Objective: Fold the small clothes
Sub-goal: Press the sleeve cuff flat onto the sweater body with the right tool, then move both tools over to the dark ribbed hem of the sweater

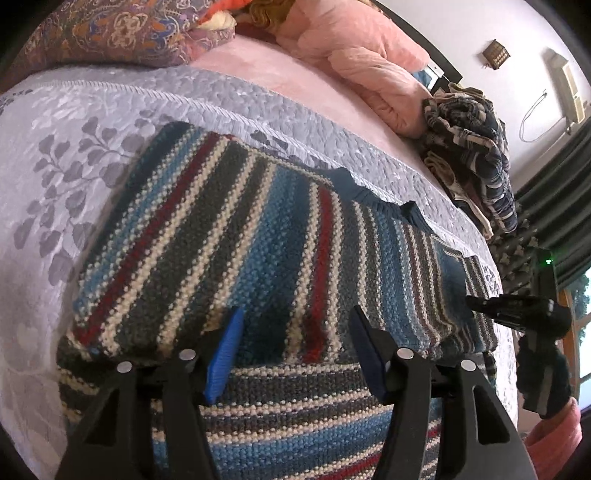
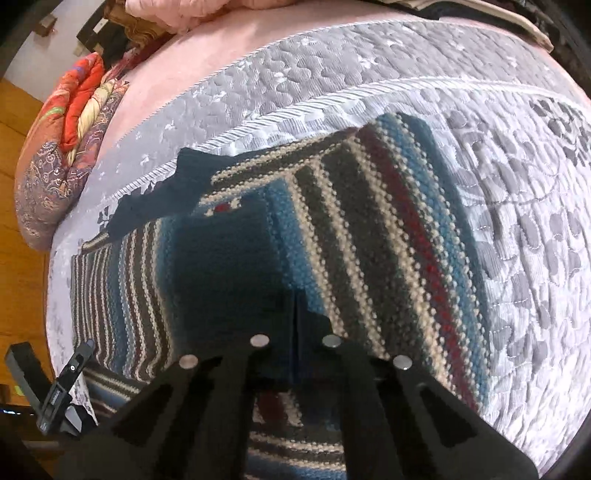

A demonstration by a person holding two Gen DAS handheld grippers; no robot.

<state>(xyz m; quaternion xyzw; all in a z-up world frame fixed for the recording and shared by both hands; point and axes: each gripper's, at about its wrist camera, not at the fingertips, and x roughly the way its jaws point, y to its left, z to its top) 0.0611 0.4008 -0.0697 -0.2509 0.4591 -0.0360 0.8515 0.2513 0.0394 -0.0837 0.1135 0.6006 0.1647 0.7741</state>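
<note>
A knitted sweater (image 1: 236,236) striped in blue, grey, cream and red lies folded on the grey-lilac quilted bedspread (image 1: 55,155); its dark blue collar (image 1: 369,192) points to the far side. My left gripper (image 1: 295,314) hovers open over the near edge of the folded upper layer, and nothing sits between its blue pads (image 1: 221,354). In the right wrist view the sweater (image 2: 369,221) fills the middle. My right gripper (image 2: 295,299) is shut, fingers pressed together at the upper layer's edge. Seen from the left wrist, the right gripper (image 1: 476,301) touches the sweater's right side.
A heap of patterned clothes (image 1: 469,155) and a pink quilt (image 1: 369,62) lie at the far right of the bed. A paisley pillow (image 1: 110,33) sits at the far left. The left gripper (image 2: 70,373) shows by the bed's edge, above wooden floor (image 2: 22,184).
</note>
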